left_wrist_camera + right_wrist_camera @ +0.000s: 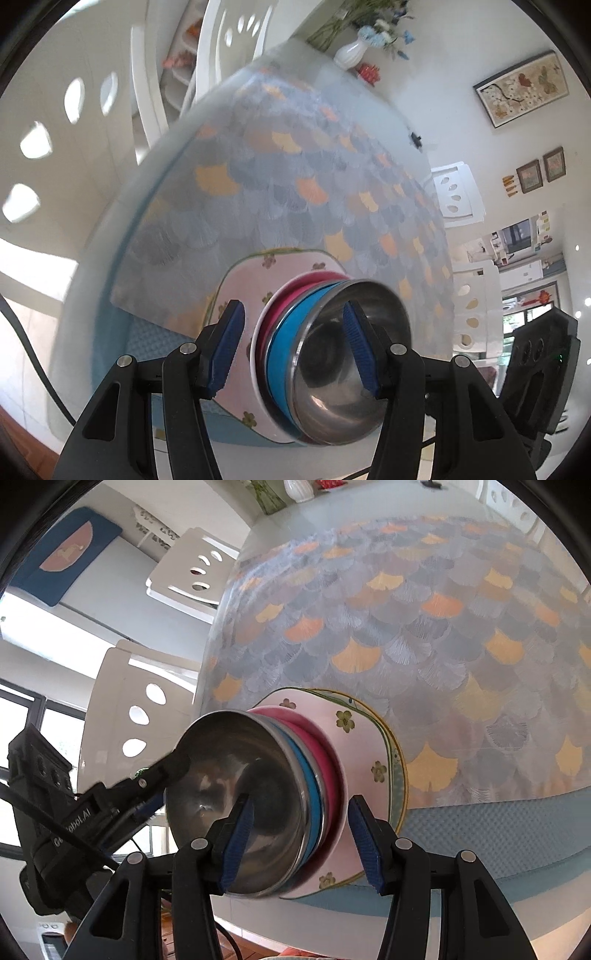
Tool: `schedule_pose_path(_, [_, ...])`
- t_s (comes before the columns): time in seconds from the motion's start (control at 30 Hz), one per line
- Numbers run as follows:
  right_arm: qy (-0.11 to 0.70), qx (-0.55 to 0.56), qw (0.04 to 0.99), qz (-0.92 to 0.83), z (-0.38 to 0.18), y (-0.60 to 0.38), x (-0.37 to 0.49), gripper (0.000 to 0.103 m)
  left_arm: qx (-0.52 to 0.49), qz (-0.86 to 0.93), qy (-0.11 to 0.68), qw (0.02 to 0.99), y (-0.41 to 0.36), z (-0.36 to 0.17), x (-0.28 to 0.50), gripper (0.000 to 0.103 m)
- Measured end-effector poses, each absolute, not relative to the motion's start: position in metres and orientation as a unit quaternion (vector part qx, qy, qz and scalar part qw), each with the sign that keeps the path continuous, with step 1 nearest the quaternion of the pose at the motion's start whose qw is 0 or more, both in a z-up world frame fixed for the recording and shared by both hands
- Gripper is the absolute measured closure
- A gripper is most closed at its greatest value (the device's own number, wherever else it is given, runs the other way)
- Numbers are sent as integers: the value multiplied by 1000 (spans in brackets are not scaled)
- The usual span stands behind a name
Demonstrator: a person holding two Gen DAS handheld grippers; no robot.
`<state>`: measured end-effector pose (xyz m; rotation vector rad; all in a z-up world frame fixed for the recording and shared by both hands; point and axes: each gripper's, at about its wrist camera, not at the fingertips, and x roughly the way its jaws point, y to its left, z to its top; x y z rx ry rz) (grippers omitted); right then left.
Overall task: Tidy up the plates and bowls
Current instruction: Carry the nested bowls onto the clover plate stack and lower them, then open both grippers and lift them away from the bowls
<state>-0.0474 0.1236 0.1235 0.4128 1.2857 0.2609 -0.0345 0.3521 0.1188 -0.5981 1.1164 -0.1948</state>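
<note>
The table (92, 332) is round and pale, and most of its top lies under a cloth (295, 177) printed with grey, orange and yellow fan shapes. A blue textured mat (498, 834) lies on the table along the cloth's near edge. White chairs with oval cut-outs (236, 33) stand round the table, and a white vase of flowers (349, 53) stands on its far side.

The stack of dishes sits at the near edge of the cloth, partly over the blue mat. Lowest is a pink square plate with small flowers (354, 746). On the plate come a white dish (256, 354), a magenta bowl (317, 746) and a blue bowl (291, 332), nested one in the next. Topmost is a steel bowl (354, 354), tilted toward both cameras.

The left tongs (291, 349) reach over the stack's rim, jaws partly apart. One blue pad (356, 347) sits inside the steel bowl against its wall; the other pad (225, 347) is outside the stack, over the pink plate. Whether they press on the stack cannot be told.

The right tongs (301, 843) straddle the opposite rim likewise, jaws partly apart. One pad (238, 843) is inside the steel bowl, the other (364, 843) outside by the plate's edge. A firm clamp cannot be told here either.
</note>
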Motion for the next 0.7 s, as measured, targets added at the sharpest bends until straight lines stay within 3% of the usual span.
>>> schedule_pose_path(0.2, [552,151,811,121,166,126,-73,51,-230,-105,469,846,336,168,-44,49])
schedule_pose_path(0.43, [439,84,892,73,235,110,-109,45,-170,-112,394,896,299,229,-73,45])
schedule_pose_path(0.47, [425,84,899,64,242,106,-113,44,-163,-109,387,901,295,234,-77,43])
schedule_pose_path(0.53, [404,88,910,41,251,96,-117,28,-148,-101,366,913,282,246,-90,40])
schedule_pose_path(0.7, [417,106,903,13,244,69,-123,27,-119,-76,350,926,247,252,-112,40])
